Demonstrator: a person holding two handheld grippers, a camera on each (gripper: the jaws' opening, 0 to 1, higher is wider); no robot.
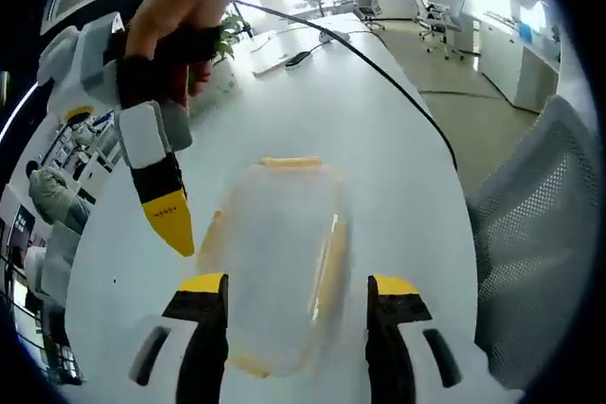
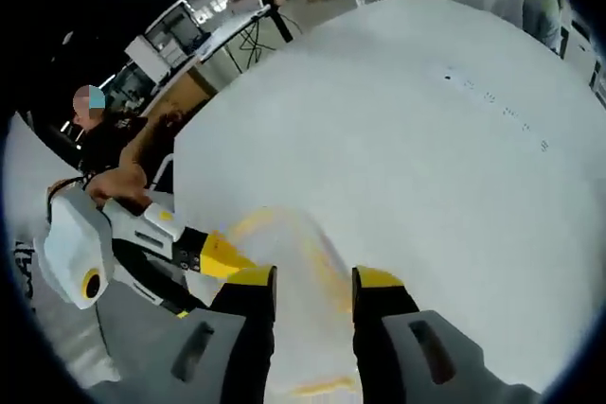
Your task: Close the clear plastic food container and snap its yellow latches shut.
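Nearest, the left gripper (image 1: 296,295) was seen with jaws spread wide, the clear plastic food container (image 1: 281,262) lying between them on the white table (image 1: 379,130). Its long axis was aligned along the jaws, running away from the camera, with a yellow latch (image 1: 291,163) at the far end. The right gripper (image 2: 312,286) was held over the blurred container (image 2: 294,253), jaws parted, nothing grasped. Farther off, an office chair (image 1: 540,234) was noted.

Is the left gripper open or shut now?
Open: the left gripper has its jaws spread wide on either side of the clear container.
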